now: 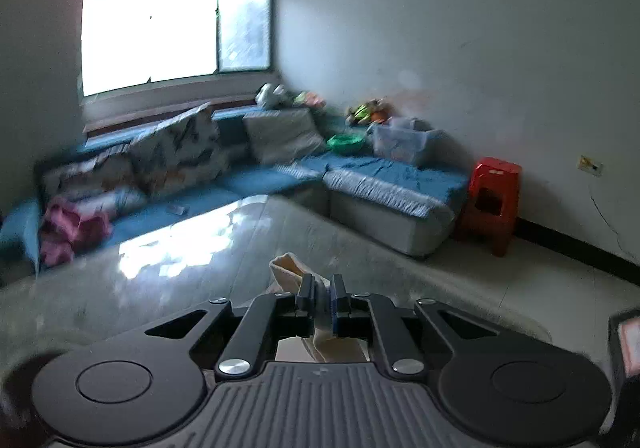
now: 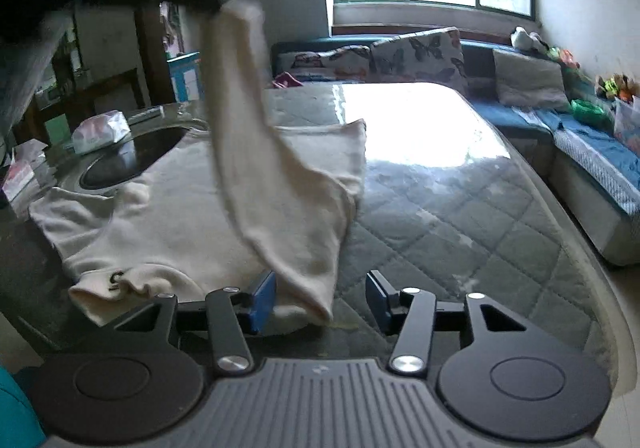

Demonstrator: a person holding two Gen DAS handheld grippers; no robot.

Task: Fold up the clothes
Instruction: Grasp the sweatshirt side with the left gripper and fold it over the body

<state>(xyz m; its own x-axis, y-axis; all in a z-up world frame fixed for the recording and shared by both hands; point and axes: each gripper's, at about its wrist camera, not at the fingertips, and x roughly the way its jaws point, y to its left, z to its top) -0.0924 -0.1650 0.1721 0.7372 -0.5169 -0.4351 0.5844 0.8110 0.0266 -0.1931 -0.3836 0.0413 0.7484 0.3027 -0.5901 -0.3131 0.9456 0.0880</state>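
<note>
the cream sweater is lying mostly spread on the glass-topped table, over a grey quilted pad, its body flat and one cuff bunching near the close edge. one sleeve is rising off the body in a long strip, going up toward the top left of the right wrist view, where its far end is blurring against something dark. in the left wrist view the left gripper is pinching a fold of that same cream cloth between nearly closed fingers, well above the table. the right gripper is sitting low at the table's near edge with its fingers spread wide and holding nothing, though the lower end of the sleeve is draping between them.

the pinch looks thin, so the knit is likely slipping out if the left gripper is swinging fast, and the blur suggests it is moving. a pull along the sleeve is also liable to be dragging the whole body over the slick glass, since nothing is pinning it down, and wrinkling the flat part. the tissue pack lying just beyond the sweater is at risk of being swept by a wide swing.
</note>
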